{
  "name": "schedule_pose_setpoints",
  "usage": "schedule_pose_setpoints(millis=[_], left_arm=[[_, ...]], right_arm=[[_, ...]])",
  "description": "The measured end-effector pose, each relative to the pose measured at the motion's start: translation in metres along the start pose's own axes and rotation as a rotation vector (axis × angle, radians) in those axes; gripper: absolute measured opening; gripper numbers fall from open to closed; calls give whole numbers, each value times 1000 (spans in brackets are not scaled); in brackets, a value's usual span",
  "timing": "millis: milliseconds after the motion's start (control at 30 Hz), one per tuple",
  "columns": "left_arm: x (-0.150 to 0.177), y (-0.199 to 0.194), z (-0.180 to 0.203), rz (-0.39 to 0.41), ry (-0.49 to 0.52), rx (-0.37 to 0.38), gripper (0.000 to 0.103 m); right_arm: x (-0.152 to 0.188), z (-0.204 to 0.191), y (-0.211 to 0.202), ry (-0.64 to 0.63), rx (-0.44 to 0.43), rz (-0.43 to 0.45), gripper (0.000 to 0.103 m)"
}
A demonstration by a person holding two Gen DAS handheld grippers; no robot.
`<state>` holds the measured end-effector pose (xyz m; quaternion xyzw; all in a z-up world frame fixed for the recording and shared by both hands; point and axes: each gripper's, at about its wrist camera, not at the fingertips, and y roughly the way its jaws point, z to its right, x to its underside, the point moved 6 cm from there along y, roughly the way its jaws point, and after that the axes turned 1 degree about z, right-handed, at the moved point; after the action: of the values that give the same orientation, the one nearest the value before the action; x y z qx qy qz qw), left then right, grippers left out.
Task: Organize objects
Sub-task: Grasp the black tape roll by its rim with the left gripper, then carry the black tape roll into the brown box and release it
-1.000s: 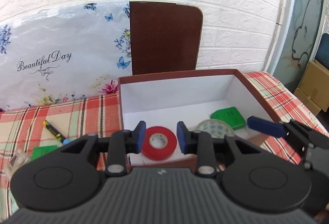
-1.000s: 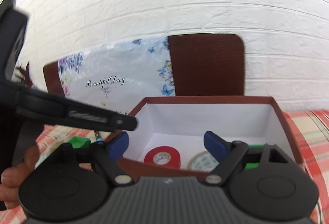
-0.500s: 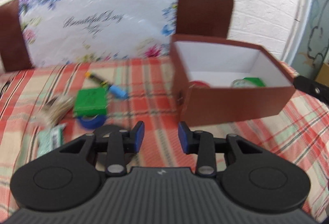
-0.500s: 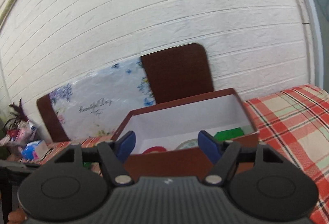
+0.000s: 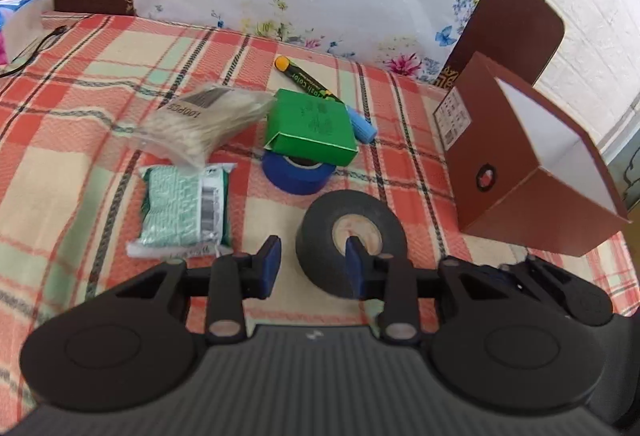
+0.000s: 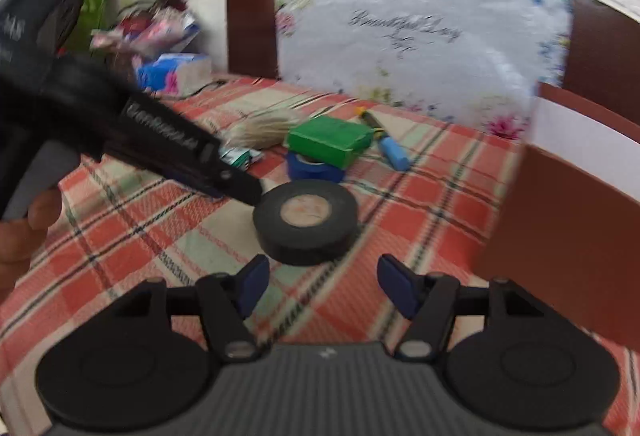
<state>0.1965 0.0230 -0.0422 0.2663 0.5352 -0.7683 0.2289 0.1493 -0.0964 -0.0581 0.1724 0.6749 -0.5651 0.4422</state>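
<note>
Black tape (image 5: 351,238): lies flat on the checked cloth (image 5: 100,84), just left of the box. It is the nearest loose thing to both tools.
Left gripper (image 5: 313,268): partly open and holds nothing. One finger stands over the hole of the black tape, the other over the cloth beside the roll, so the wall of the roll lies between them. Whether a pad already touches the roll, the pictures do not show.
Right gripper (image 6: 319,281): its jaws have just been closing, but they are apart and empty. The black tape (image 6: 306,217) lies on the cloth ahead of them, not between them.
Box (image 5: 532,172): brown outside, white inside, at the right of the cloth. From here its contents are hidden.
Left to do: blue tape (image 5: 297,175) with the green box (image 5: 312,127) resting on it, the marker (image 5: 320,95) behind them, the swab bag (image 5: 208,118) and the green packet (image 5: 185,205). All are outside the box.
Progress: judged as well short of the end, because at least six things wait on the cloth.
Next step: probably to grip the black tape by its wall and carry it to the box.
</note>
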Motion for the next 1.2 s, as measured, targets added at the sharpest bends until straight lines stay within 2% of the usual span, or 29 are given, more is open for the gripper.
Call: schedule_pose_setpoints(millis=[67,133,200,267,367,533,733,867,933,1000,1100,1200], left_arm=[[-2,15,2,-27,10,7,37],[-3,27,1,-43,28,-2,37],[-3,34,1,-33,43,-8,37],[-2,34,3,-22,64,-14,31],[3,28,6,-22,89,-9,31],[28,15,28,-47,108,26,31],[65,3,88,-72,224,81,31],[74,0,132,-106,288,123,30],[68,-6,157,-90,340,137,30],[52,-21,183,-42,379,161,30],[18,-43,221,50,418,202,30],[-15,-45,252,105,440,220,31]], right_arm=[[-5,-2,16,-14,-2,-20,73],[-10,-3,30,-20,-7,-30,76],[-11,-6,41,-21,-27,-45,78],[-11,-8,44,-25,-23,-36,78],[-9,-8,39,-9,-26,-33,78],[11,-8,11,2,-18,-36,78],[54,11,-44,68,22,-36,77],[76,35,-77,129,72,-28,77],[77,50,-94,148,99,-17,77],[67,66,-113,148,135,14,77],[39,94,-148,132,193,107,77],[8,125,-170,105,253,181,77]])
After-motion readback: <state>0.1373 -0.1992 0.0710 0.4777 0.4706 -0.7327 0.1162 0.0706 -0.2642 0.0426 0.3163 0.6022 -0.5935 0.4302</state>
